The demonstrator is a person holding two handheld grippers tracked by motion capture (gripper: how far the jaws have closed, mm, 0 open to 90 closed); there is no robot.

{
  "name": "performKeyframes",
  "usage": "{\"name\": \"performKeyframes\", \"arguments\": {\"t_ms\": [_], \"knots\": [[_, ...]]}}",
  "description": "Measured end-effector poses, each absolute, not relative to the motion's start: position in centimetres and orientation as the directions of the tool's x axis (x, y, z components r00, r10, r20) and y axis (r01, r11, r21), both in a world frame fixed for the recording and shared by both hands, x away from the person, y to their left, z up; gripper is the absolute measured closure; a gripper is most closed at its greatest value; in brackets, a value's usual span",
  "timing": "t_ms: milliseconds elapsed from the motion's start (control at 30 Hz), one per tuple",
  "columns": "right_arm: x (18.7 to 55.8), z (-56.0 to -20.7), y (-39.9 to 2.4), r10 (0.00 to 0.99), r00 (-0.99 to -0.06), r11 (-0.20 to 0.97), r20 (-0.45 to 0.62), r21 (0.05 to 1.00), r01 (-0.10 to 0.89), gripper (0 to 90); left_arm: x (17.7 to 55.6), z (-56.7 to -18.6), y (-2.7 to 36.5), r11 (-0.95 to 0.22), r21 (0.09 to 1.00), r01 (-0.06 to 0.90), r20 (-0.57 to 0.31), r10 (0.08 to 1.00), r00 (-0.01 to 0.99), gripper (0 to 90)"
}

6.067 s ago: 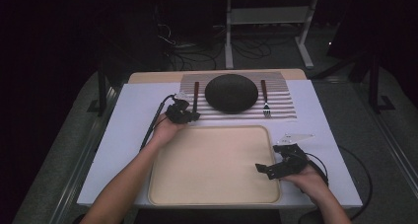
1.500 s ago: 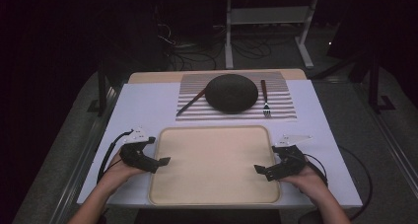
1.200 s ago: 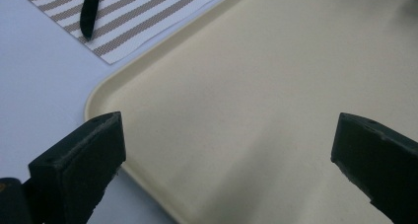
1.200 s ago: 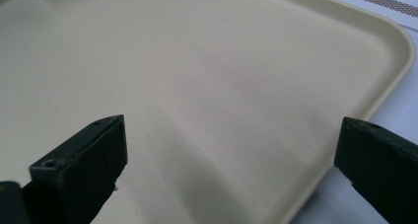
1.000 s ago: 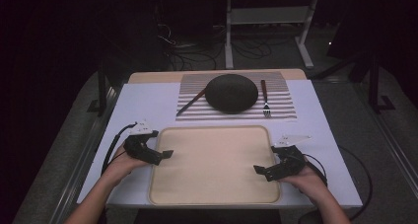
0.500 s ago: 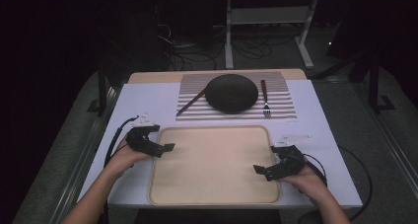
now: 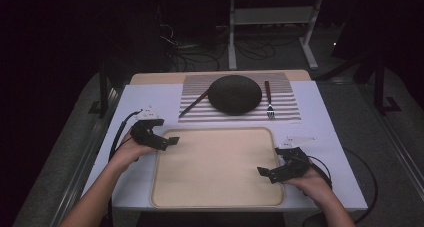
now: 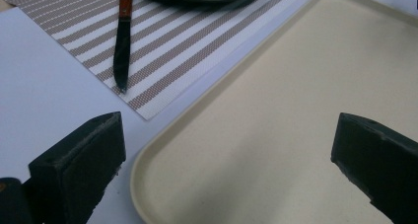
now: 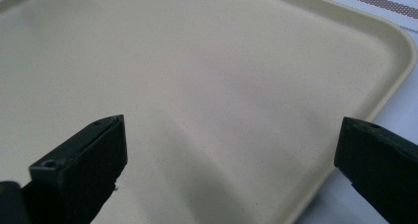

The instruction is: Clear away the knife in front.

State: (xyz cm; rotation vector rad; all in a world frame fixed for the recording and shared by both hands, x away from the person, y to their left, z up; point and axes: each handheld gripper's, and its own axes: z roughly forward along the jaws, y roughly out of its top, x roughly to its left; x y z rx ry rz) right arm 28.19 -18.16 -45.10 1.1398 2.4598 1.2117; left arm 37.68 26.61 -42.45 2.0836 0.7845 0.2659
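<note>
A beige tray (image 7: 215,187) lies bare in the middle of the white table. My left gripper (image 7: 169,141) is open at the tray's far left corner, its jaws straddling the rounded rim (image 8: 148,184) with nothing between them. My right gripper (image 7: 265,173) is open too, over the tray's right side, and only bare tray surface (image 9: 222,76) shows between its jaws. Behind the tray, a striped placemat (image 7: 287,107) carries a dark round plate (image 7: 235,93). A brown-handled knife (image 7: 195,103) lies slanted to the plate's left, and a fork (image 7: 268,99) lies to its right.
In the left gripper view the knife (image 8: 122,41) lies on the placemat (image 8: 172,61), its tip pointing toward me. Cables trail from both grippers over the table (image 7: 145,182). Table legs and cords stand in the dark behind the table.
My left gripper has moved forward along the tray's left edge to its far corner. The knife, straight 6 s ago, now lies slanted. The right gripper has barely moved.
</note>
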Motion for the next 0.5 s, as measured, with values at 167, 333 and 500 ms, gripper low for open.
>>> {"name": "performKeyframes", "arguments": {"t_ms": [167,333,500], "knots": [[28.2,-45.1,-18.2,0.703,-0.69,0.373,0.172,0.737,0.564,0.0,38.5,-42.3,26.3,-0.423,0.794,0.436,-0.097,0.62,0.778,0.1],[28.2,-45.1,-18.2,0.702,-0.69,0.371,0.174,0.738,0.564,0.0,39.6,-42.1,26.0,-0.42,0.794,0.439,-0.098,0.625,0.775,0.1],[28.2,-45.1,-18.2,0.701,-0.69,0.369,0.177,0.739,0.564,0.0,40.7,-41.8,25.6,-0.424,0.795,0.433,-0.088,0.627,0.774,0.1]]}}
